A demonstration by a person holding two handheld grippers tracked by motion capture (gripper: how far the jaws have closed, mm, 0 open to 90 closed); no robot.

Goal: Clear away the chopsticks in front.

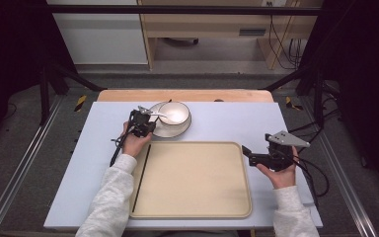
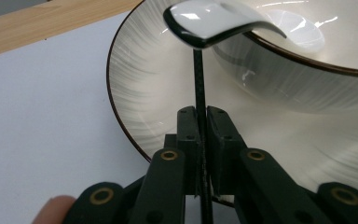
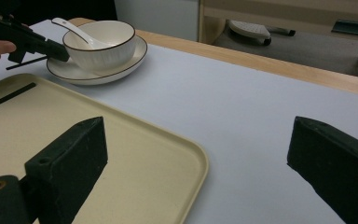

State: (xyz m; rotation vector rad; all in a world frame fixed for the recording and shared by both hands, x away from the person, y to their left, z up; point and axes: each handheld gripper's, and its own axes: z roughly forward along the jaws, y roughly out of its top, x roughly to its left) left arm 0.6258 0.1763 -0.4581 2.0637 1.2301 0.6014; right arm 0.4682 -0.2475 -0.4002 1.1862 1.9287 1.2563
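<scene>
A white bowl (image 1: 174,112) with a brown rim stands on a matching plate (image 1: 170,130) at the back of the table. A white spoon (image 1: 157,114) rests in the bowl, its handle (image 2: 205,23) sticking out over the rim. My left gripper (image 1: 147,126) is at the plate's left edge, shut on a thin black chopstick (image 2: 199,79) whose tip reaches under the spoon handle. A second black chopstick (image 1: 141,177) lies along the left side of the beige tray (image 1: 197,182). My right gripper (image 1: 249,155) hovers open at the tray's right edge with nothing between its fingers.
The tray sits at the front middle of a pale grey mat (image 1: 237,121) on a wooden table (image 1: 182,95). Bare mat lies between the plate and my right gripper (image 3: 198,140). Black frame posts stand at both back corners.
</scene>
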